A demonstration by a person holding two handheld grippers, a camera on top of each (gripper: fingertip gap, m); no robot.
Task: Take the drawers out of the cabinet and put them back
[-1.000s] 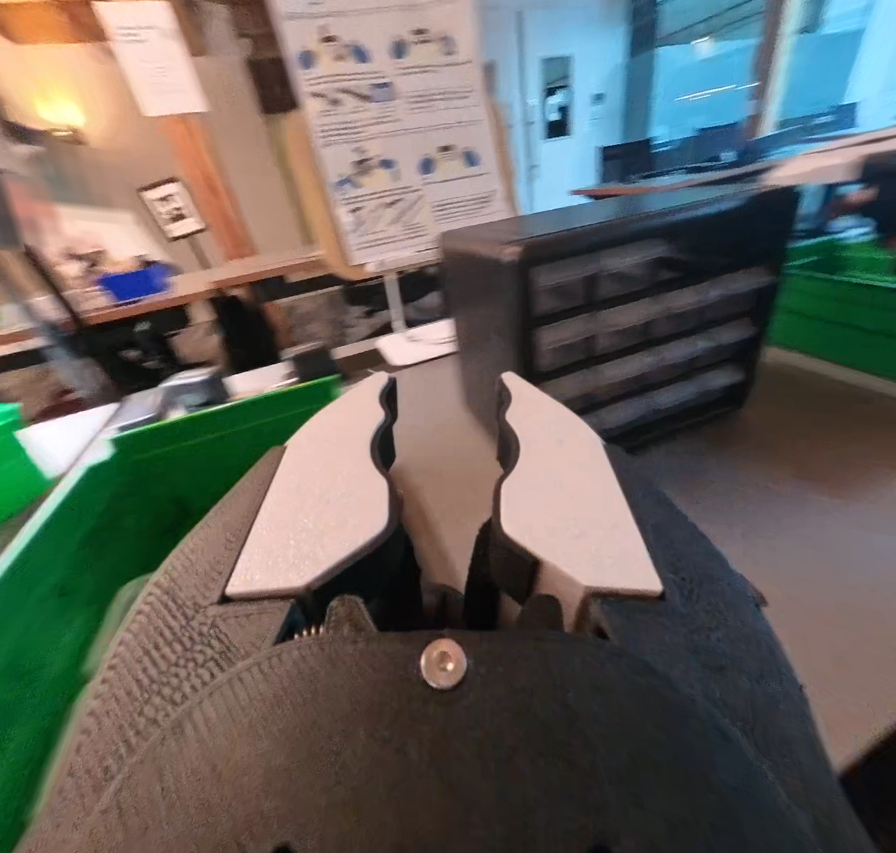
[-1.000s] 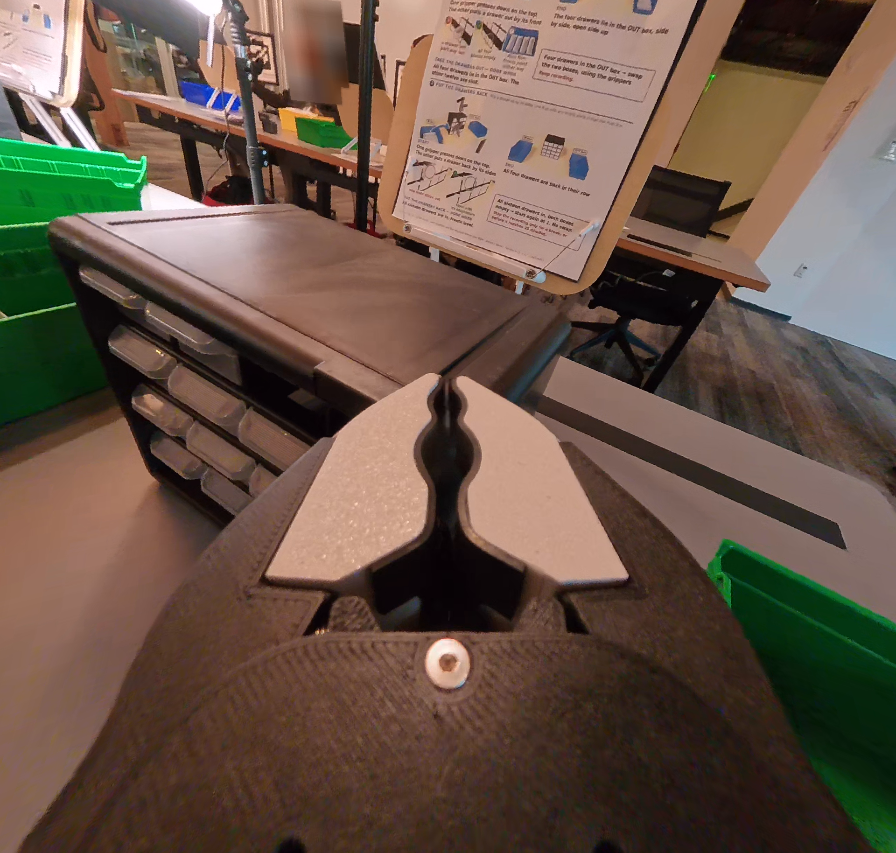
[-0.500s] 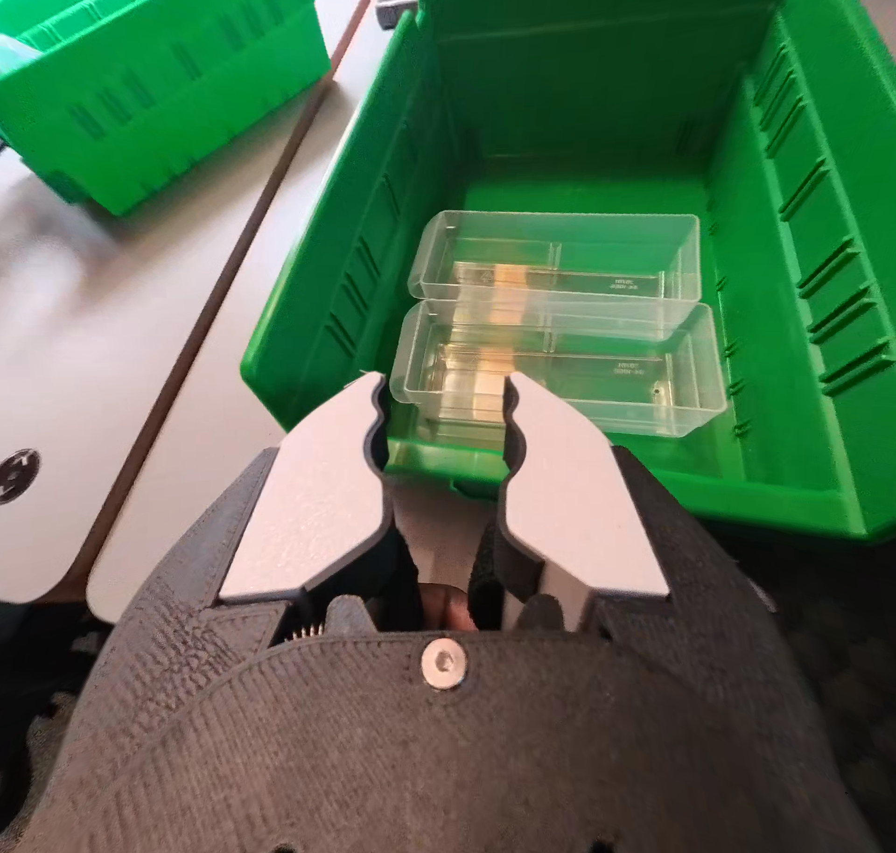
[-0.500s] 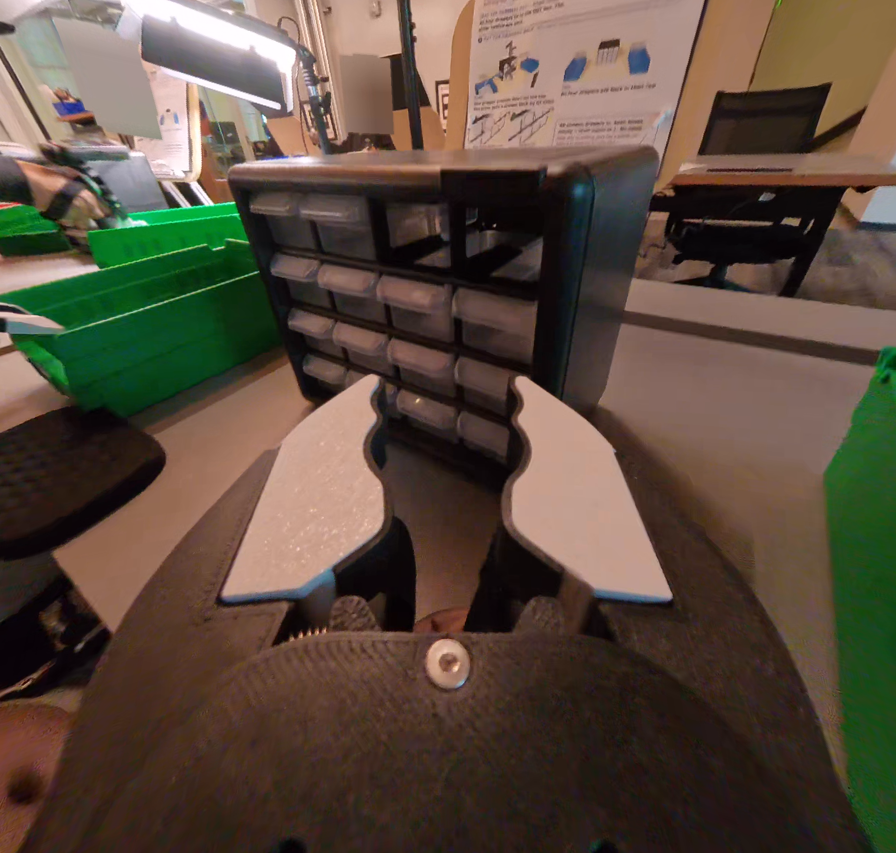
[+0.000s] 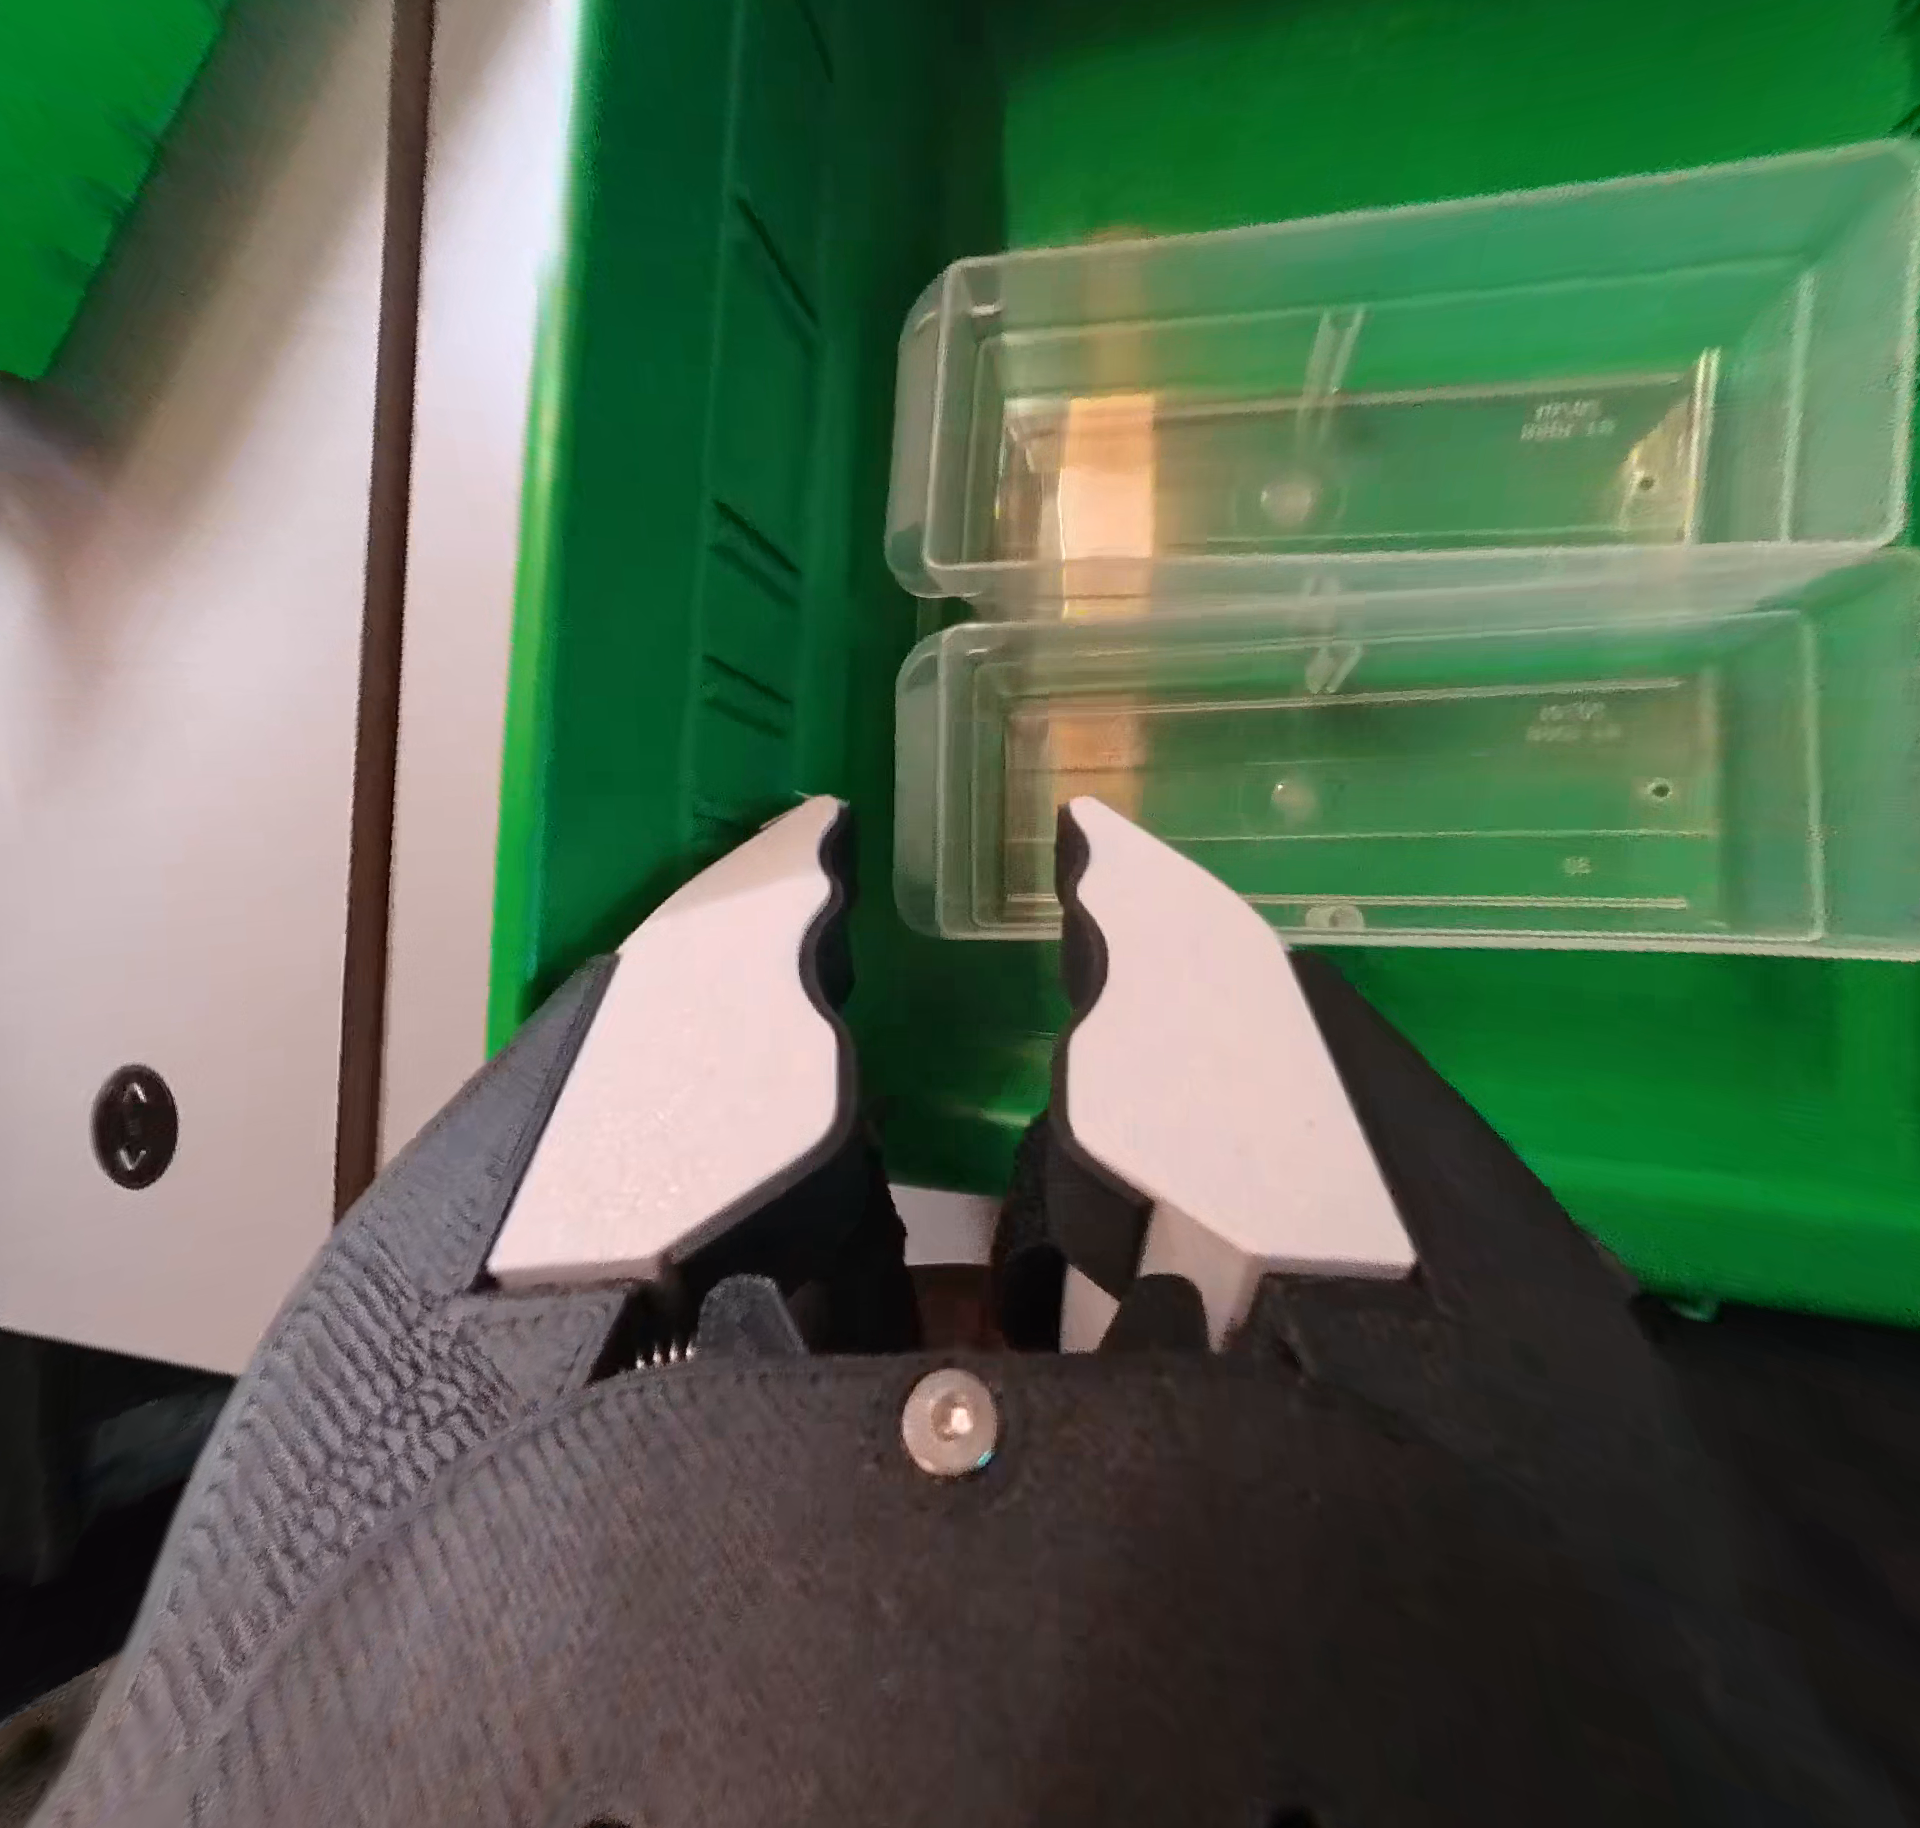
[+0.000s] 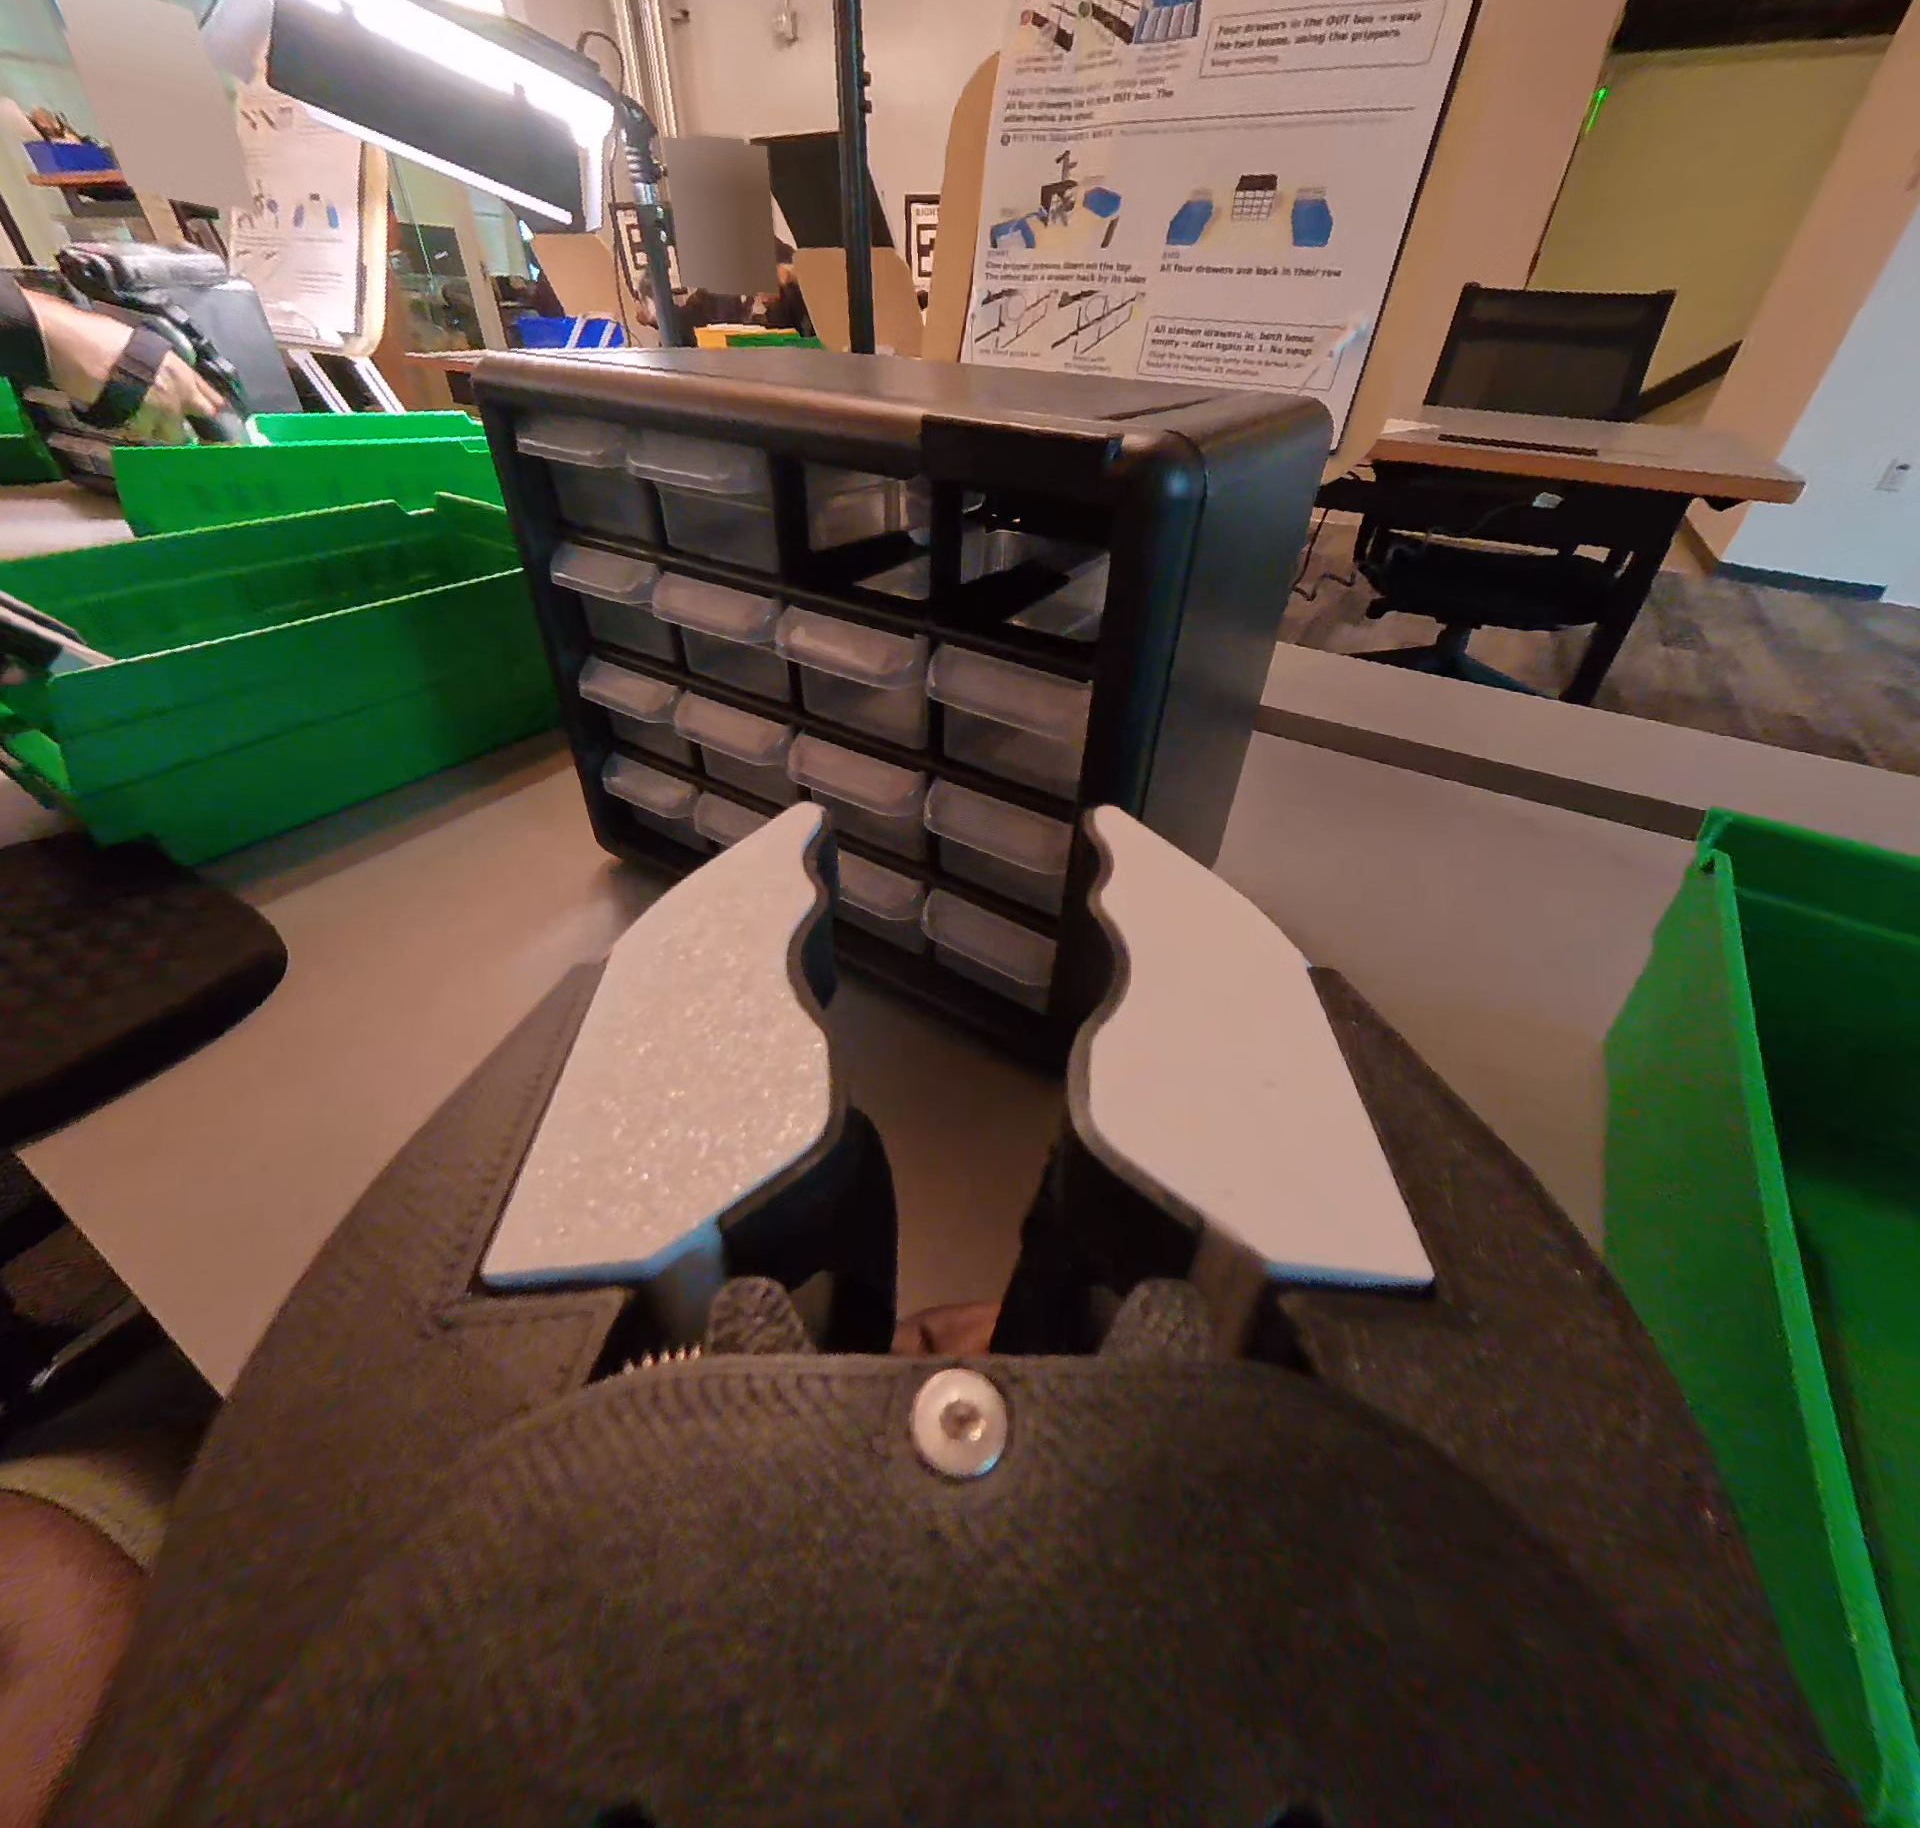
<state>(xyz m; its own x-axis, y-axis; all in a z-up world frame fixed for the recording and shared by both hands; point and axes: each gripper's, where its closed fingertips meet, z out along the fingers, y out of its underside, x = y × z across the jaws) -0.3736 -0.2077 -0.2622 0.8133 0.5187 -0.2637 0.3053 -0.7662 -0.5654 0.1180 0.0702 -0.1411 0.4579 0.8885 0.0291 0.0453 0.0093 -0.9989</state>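
Two clear drawers [image 5: 1455, 573] lay side by side in the green bin [image 5: 665, 635], the empty left gripper [image 5: 951, 822] gaping over the nearer one's left end, while the cabinet [image 6: 883, 656] on the bench showed two vacant top-right slots before the gaping, empty right gripper [image 6: 951, 833], so refilling remained.

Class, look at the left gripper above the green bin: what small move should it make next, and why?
Probably ease the left gripper forward and close on the nearer clear drawer's end wall. It is open, its fingertips straddling that end, and the black cabinet's top row shows two empty slots.
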